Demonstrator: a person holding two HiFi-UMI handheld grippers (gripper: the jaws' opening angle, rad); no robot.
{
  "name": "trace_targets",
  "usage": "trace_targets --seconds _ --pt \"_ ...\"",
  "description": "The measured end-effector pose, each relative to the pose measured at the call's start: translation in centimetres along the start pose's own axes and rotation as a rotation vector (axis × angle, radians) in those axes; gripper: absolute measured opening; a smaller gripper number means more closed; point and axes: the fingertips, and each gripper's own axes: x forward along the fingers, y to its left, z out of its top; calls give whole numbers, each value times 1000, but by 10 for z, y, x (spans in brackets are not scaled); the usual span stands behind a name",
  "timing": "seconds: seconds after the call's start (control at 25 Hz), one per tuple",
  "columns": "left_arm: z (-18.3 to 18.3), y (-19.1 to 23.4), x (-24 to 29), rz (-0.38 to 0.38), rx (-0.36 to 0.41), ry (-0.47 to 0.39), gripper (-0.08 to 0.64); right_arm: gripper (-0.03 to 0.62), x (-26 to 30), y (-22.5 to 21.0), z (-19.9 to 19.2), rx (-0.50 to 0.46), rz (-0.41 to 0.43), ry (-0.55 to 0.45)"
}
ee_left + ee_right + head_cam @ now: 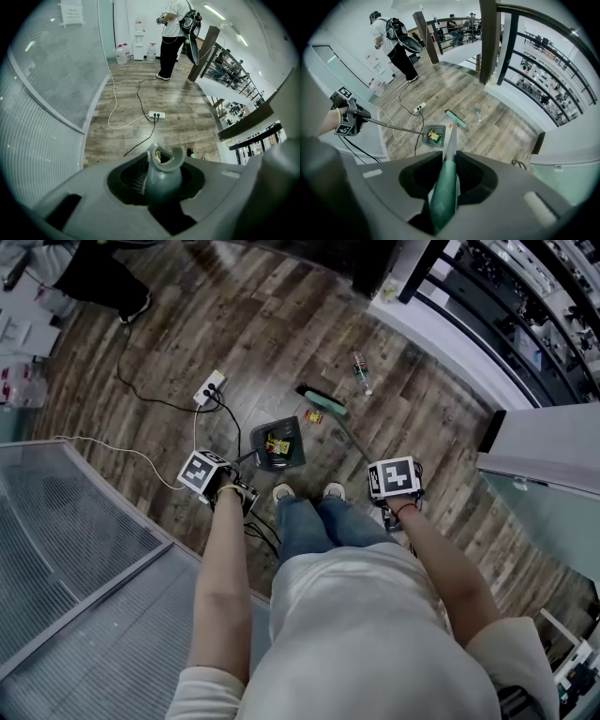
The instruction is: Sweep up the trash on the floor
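Green-sleeved broom handle (444, 190) fills the gap between the jaws of the right gripper (445, 180), which are closed tight on it. The shaft runs straight ahead of the jaws and down to the broom head (456, 119), which rests on the wood-plank floor (501, 131). Beyond the head, further from those jaws, a plastic bottle (478, 112) lies on its side.

The left gripper (158, 185) has its jaws clamped on the grey end of the dustpan handle (161, 166), whose hooked tip stands up just ahead of them. The long handle slopes down from the jaws to the dustpan (278, 444). The pan sits on the floor in front of the person's shoes (283, 491), between the two grippers and near the broom head. Yellow wrappers (276, 443) lie inside the pan, and a small scrap of trash (315, 416) lies on the floor between the pan and the broom head.

Further ahead of the left jaws lies a white power strip (156, 114), with a black cable (140, 93) and a white cable (115, 108) running from it. Far beyond it another person (171, 37) stands
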Motion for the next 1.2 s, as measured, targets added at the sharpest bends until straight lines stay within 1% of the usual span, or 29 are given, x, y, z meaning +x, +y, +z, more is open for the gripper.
trace_targets --seconds 0.2,0.32,0.4,0.6,0.72,1.0,1.2 --pt "31 -10 -1 -25 10 -37 94 98 3 14 4 26 -19 1" --pt "48 -16 1 -51 25 -50 94 98 8 25 9 65 -36 11" --pt "58 -22 3 -72 38 -49 94 98 12 31 13 94 -59 21" --pt "72 -30 15 -102 38 -17 94 98 27 46 25 156 -105 38" --pt "79 -33 25 -106 55 4 94 98 38 55 32 164 -131 54" --pt "92 -45 33 -96 72 13 92 98 59 68 48 172 -183 89" --pt "97 -49 35 -84 59 18 92 98 68 85 50 173 -178 130"
